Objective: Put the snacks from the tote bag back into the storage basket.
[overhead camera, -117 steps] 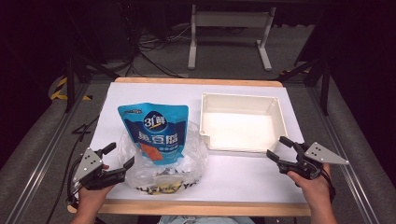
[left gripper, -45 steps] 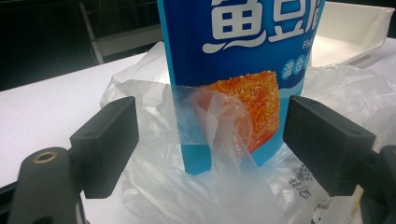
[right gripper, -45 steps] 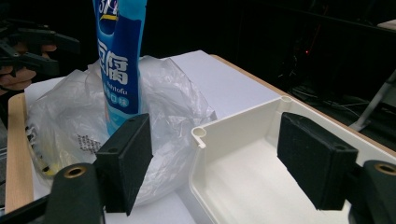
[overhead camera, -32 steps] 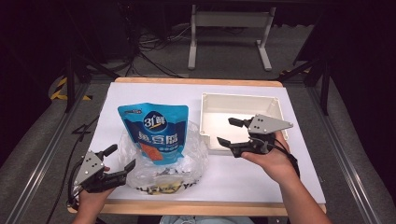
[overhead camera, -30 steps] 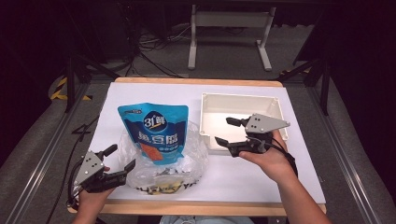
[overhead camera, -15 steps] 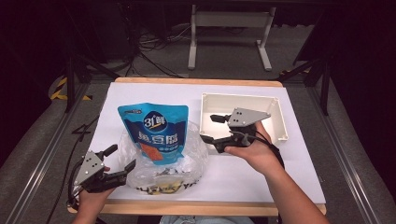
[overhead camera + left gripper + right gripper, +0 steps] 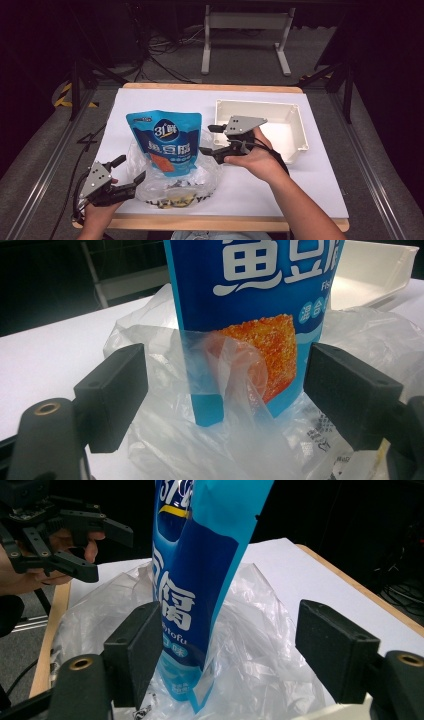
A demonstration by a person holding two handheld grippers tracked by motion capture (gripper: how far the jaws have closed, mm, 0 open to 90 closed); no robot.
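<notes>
A blue snack pouch stands upright inside a crumpled clear plastic bag at the centre-left of the white table. My right gripper is open just to the right of the pouch, its jaws pointing left at the pouch's edge. In the right gripper view the pouch stands edge-on between the open jaws of the right gripper, apart from both, with the bag below. My left gripper rests open at the bag's near-left side. In the left gripper view the pouch faces the open left gripper behind bag film.
A white rectangular tray sits at the right half of the table, just behind my right hand. The left gripper and its hand show far off in the right gripper view. Table edges run close at the front and left.
My right gripper has travelled from the table's right front edge leftward, past the tray, to the pouch's right side. The left gripper, pouch and bag stayed put.
</notes>
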